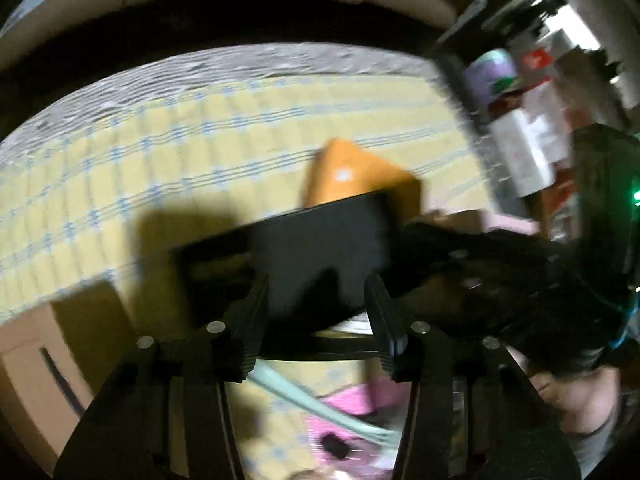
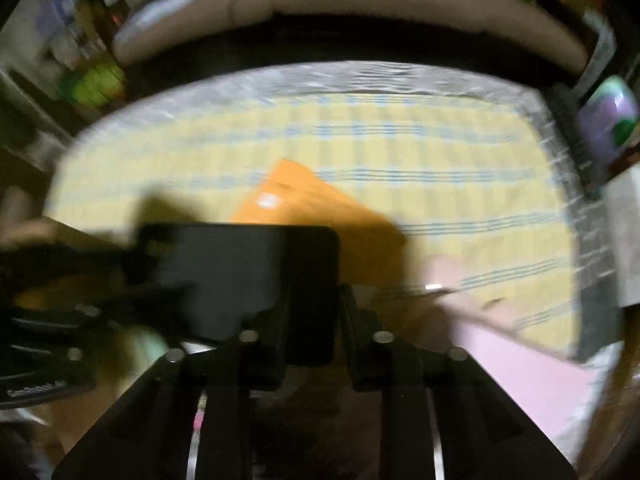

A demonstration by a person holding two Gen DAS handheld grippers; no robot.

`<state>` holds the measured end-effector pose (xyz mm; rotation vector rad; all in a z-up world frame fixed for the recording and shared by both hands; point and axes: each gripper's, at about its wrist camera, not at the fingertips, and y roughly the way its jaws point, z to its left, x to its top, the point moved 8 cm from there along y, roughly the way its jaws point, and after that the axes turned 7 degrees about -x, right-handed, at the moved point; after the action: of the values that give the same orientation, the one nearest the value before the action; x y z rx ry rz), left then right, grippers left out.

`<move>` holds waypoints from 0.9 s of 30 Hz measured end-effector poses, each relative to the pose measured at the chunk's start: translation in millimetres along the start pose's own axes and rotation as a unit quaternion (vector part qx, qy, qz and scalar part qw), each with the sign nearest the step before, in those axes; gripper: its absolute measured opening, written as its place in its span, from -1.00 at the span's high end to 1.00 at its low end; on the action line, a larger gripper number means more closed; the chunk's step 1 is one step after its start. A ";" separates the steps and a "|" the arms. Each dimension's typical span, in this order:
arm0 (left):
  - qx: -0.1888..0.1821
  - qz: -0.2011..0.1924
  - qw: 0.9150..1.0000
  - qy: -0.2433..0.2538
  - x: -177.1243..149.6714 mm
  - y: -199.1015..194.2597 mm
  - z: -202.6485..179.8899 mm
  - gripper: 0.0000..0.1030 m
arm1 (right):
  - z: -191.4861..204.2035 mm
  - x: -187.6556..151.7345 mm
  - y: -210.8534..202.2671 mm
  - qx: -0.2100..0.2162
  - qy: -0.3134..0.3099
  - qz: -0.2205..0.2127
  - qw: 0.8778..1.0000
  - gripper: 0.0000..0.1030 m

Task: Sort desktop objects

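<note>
A flat black rectangular object (image 1: 304,256), like a tray or lid, is held above the yellow checked tablecloth (image 1: 200,152). My left gripper (image 1: 316,292) has its fingers on either side of the object's near edge and grips it. My right gripper (image 2: 314,300) grips the same black object (image 2: 248,276) at its right end. The right gripper also shows at the right of the left wrist view (image 1: 500,272). An orange box (image 1: 352,176) lies on the cloth behind the black object; it also shows in the right wrist view (image 2: 320,216). Both views are blurred.
A cardboard box (image 1: 52,360) stands at the near left. A pink item (image 2: 520,368) lies at the near right. A pale green cable (image 1: 304,400) and pink packaging (image 1: 352,432) lie below the left gripper. Cluttered shelves with a purple pack (image 1: 494,76) stand beside the table.
</note>
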<state>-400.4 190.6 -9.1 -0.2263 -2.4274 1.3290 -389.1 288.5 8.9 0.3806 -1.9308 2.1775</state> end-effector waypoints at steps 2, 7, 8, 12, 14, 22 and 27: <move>0.021 -0.003 1.000 0.015 -0.8 -3.7 -6.0 0.17 | 9.6 2.4 -9.1 -0.019 -0.017 -0.011 1.000 0.69; 0.103 -0.015 0.994 0.032 4.4 -19.0 10.4 -0.21 | 4.4 4.6 -17.0 -0.112 -0.050 -0.013 0.992 0.64; 0.100 -0.010 0.994 0.029 3.5 -18.5 13.0 -0.21 | 3.4 3.8 -16.6 -0.106 -0.046 -0.011 0.993 0.64; 0.084 0.020 0.994 0.073 -6.8 -6.4 1.6 -0.27 | -3.1 0.6 -17.5 -0.093 -0.041 -0.013 0.995 0.64; 0.109 0.039 0.985 0.126 -12.2 4.0 -5.1 -0.35 | -11.9 0.7 -20.1 -0.070 -0.019 -0.018 0.997 0.59; 0.169 0.132 0.910 0.355 -18.4 23.9 -20.2 -0.76 | -8.1 -7.0 -37.4 -0.018 -0.024 -0.028 0.999 0.10; 0.151 0.167 0.883 0.412 -17.3 36.4 -17.4 -1.00 | 2.0 -12.3 -50.2 -0.008 -0.061 -0.037 0.997 -0.58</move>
<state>-378.9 218.6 -35.2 -0.9432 -1.4828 1.3435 -361.2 292.8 52.2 0.5860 -1.9621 2.1362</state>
